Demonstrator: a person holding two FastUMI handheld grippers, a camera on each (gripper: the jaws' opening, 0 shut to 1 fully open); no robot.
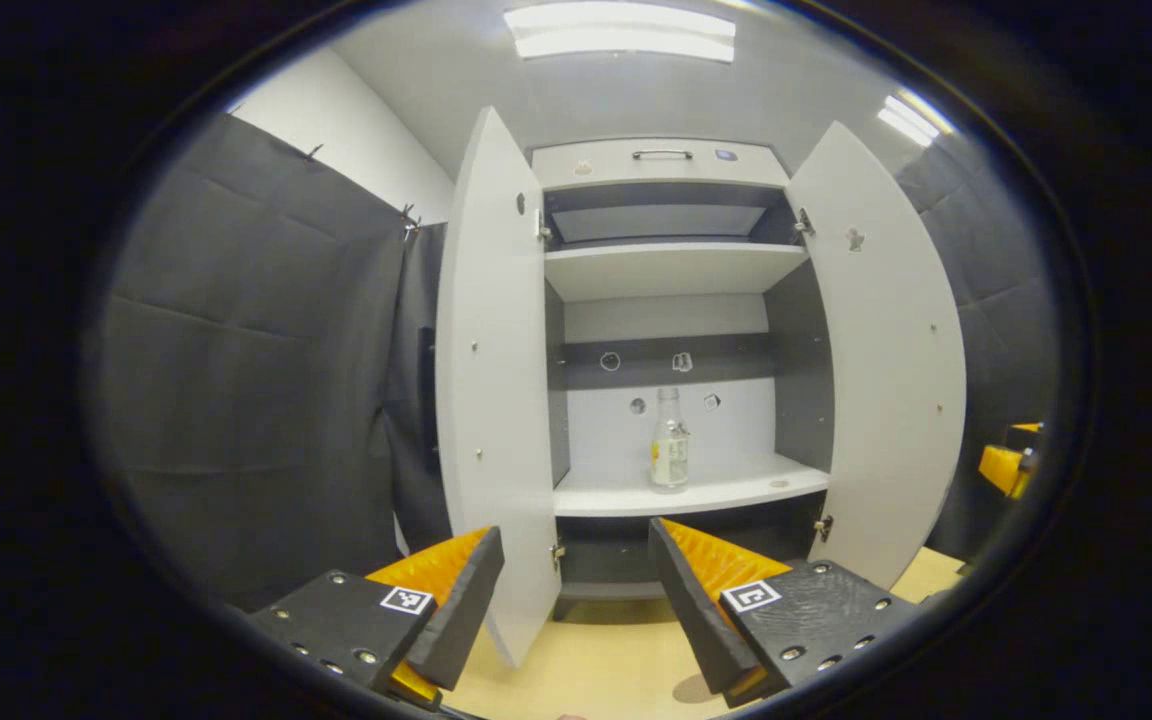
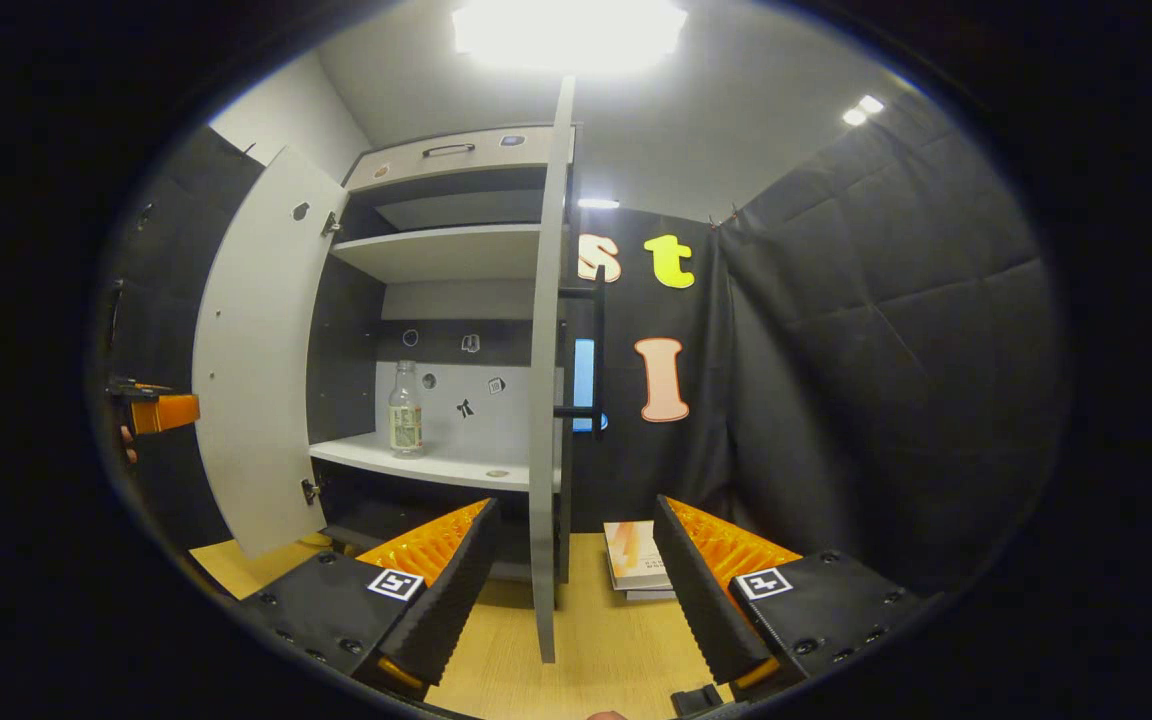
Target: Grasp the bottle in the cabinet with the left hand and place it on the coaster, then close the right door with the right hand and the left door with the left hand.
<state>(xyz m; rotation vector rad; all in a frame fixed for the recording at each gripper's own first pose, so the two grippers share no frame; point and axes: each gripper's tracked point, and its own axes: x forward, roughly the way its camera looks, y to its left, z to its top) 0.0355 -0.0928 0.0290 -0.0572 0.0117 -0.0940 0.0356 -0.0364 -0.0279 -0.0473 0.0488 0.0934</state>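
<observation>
Left gripper (image 1: 576,600) level, fingers spread wide, nothing between them. Right gripper (image 2: 576,590) same: jaws apart, empty. In the right gripper view the left gripper sits at far left, a hand (image 2: 126,440) on it.

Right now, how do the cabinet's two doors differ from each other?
In the right gripper view, the left door shows its broad inner face, while the right door is seen almost edge-on, with a dark bar handle on its outer side. The left door's handle is hidden. Both doors are pale grey, stand wide open, and flank the shelf holding the bottle.
</observation>
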